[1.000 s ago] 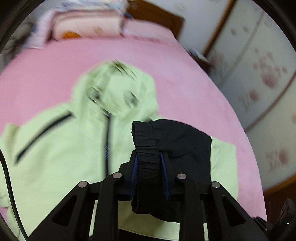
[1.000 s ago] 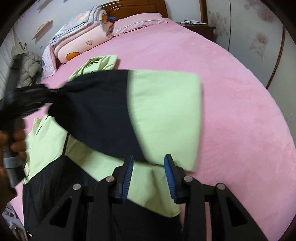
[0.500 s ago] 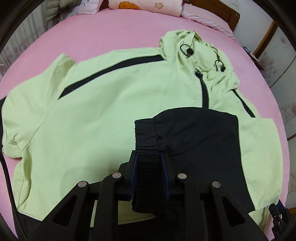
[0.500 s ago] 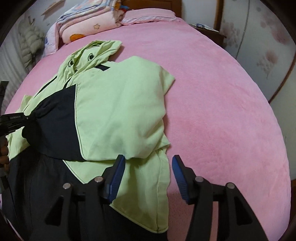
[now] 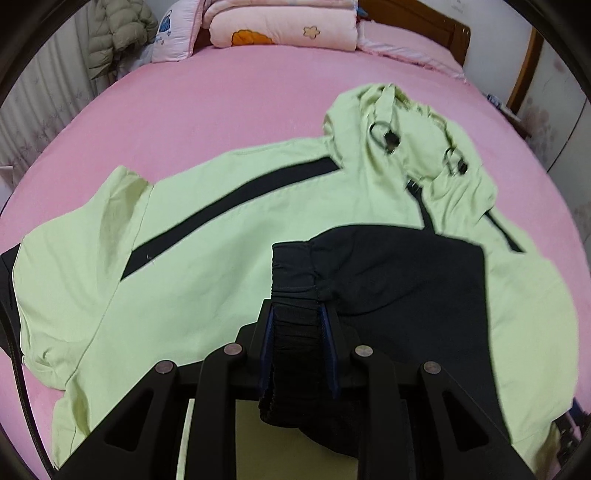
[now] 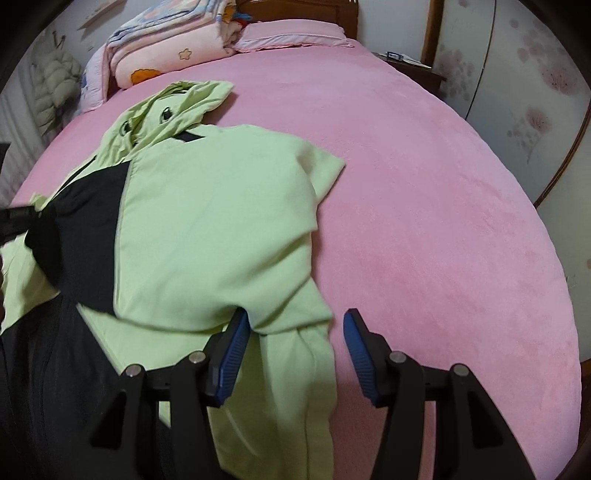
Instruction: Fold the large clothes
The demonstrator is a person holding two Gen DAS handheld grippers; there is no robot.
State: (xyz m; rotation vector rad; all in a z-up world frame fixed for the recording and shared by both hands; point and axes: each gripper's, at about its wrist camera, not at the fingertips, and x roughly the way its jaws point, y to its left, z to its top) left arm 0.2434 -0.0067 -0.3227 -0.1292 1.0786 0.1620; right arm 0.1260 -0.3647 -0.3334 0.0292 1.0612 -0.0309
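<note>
Out on the left, the far sleeve (image 5: 70,258) lies spread flat on the pink bed (image 5: 240,92), not yet brought in. Across the middle, the green jacket (image 5: 229,266) sits face up, hood (image 5: 413,136) toward the pillows (image 5: 284,33). The left gripper (image 5: 297,343) is clamped on the black cuff (image 5: 293,280), holding the near sleeve (image 6: 207,229) folded over the chest, probably so the fold keeps its line while being laid down. Further right, the right gripper (image 6: 293,354) has just been opening: its blue fingers (image 6: 232,354) stand apart, the sleeve's green fold edge just at the left one but not pinched. Judging by that, the fabric is let go there so it can settle.
</note>
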